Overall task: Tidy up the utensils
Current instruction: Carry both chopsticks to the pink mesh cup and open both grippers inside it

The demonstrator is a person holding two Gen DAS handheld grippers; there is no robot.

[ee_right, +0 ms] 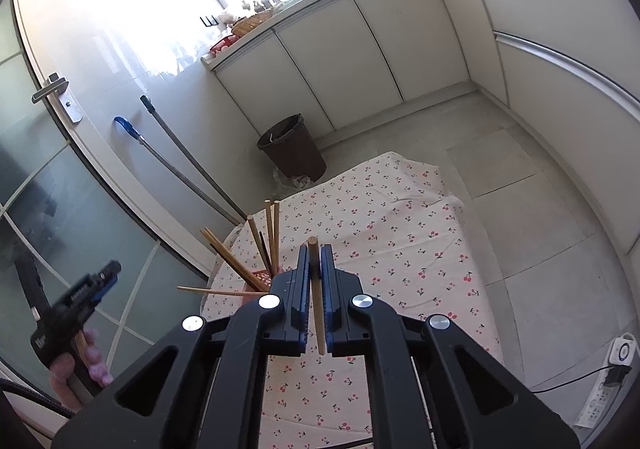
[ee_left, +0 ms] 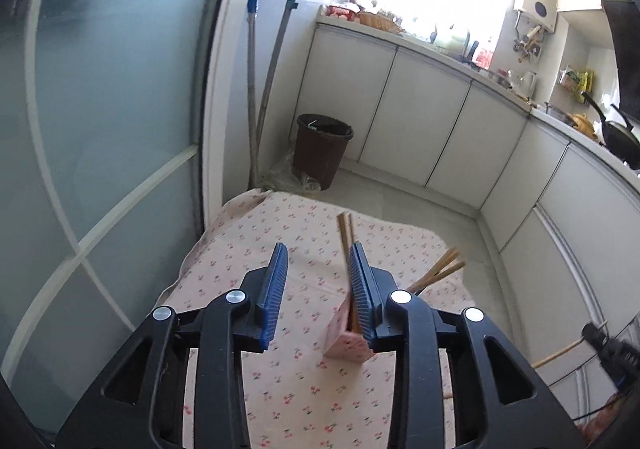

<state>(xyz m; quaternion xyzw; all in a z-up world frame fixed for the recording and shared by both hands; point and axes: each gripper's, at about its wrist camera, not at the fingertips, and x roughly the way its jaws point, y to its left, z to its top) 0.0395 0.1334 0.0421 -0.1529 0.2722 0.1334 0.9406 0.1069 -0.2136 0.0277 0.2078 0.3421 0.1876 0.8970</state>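
Note:
A pink holder stands on the cherry-print tablecloth with wooden chopsticks sticking up from it. My left gripper is open just above it, the right finger beside the holder. More chopsticks show behind that finger. In the right wrist view my right gripper is shut on a single wooden chopstick, held upright above the tablecloth. The holder with several chopsticks stands to its left.
A brown bin stands on the floor beyond the table, with mop handles against the wall. White cabinets run along the right under a cluttered counter. A glass door is on the left. A power strip lies on the floor.

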